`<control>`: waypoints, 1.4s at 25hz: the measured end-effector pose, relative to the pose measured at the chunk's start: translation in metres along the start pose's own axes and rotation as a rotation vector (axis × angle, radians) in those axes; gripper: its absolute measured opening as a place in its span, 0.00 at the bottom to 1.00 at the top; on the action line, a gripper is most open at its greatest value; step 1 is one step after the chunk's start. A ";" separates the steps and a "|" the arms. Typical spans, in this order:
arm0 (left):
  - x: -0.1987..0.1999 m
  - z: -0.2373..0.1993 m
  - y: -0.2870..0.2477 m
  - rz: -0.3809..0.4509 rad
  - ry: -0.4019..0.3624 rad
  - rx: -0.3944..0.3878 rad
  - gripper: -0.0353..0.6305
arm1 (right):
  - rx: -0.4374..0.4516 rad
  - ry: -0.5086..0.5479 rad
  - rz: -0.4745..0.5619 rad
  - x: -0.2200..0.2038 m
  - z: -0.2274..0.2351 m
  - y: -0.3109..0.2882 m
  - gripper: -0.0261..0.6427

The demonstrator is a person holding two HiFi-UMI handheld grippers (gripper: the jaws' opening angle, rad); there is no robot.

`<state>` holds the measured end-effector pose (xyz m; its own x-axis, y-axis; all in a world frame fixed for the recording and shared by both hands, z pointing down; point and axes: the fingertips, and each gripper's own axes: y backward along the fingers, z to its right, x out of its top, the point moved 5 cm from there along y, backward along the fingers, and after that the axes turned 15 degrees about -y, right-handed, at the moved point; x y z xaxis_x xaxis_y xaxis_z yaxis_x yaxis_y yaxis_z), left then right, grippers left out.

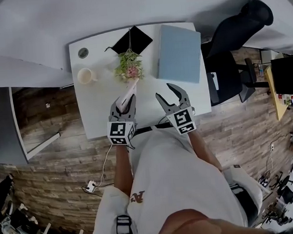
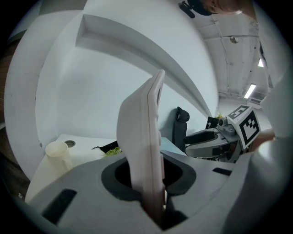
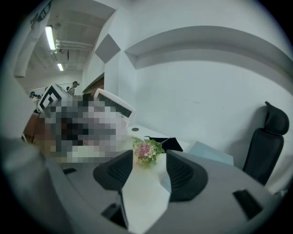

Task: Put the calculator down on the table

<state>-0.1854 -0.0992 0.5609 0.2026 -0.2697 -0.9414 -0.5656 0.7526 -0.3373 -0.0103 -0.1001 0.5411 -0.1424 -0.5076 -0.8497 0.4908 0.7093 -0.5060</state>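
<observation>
While the person stands at the near edge of the white surface (image 1: 93, 112), the left hand-held gripper (image 1: 124, 106) grips the calculator (image 1: 128, 94) by its lower end. The left gripper view shows both pads pressed against the pale casing, which rises edge-on and nearly upright out of the jaws. In the head view the calculator hangs over the near half of the surface, its free end pointing toward the flowers (image 1: 129, 67); it does not lie flat on the surface. The right hand-held gripper (image 1: 165, 91) is just beside the left one, also over the near half. Its jaws stand wide apart with nothing between them (its own view shows only bare surface and the flowers beyond the pads). That same view catches the calculator at upper left, tilted, with a dark strip along its top face; the gripper that holds it is hidden there by a mosaic patch.

Other items lie farther back on the surface:
- A cup (image 1: 86, 75) stands at the left.
- The flowers lie near the middle.
- A black pouch (image 1: 134, 40) sits at the far edge, behind the flowers.
- A blue folder (image 1: 178, 52) occupies the right part.

Off the surface's right end stands a black chair (image 1: 235, 30), on wood-pattern floor.
</observation>
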 end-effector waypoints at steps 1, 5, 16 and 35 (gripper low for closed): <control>-0.004 0.002 -0.002 -0.009 0.013 -0.005 0.19 | 0.006 -0.001 -0.010 -0.004 0.001 -0.001 0.39; -0.020 0.008 -0.007 -0.053 0.054 -0.013 0.19 | 0.028 -0.007 -0.058 -0.018 0.003 -0.007 0.38; -0.060 0.026 -0.020 -0.138 0.162 -0.069 0.19 | 0.063 -0.028 -0.164 -0.055 0.004 -0.016 0.38; -0.113 0.057 -0.041 -0.242 0.333 -0.193 0.19 | 0.101 -0.015 -0.333 -0.107 0.004 -0.026 0.37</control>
<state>-0.1397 -0.0657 0.6817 0.0974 -0.6262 -0.7736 -0.6789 0.5265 -0.5117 -0.0039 -0.0659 0.6460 -0.2965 -0.7109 -0.6378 0.5020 0.4521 -0.7373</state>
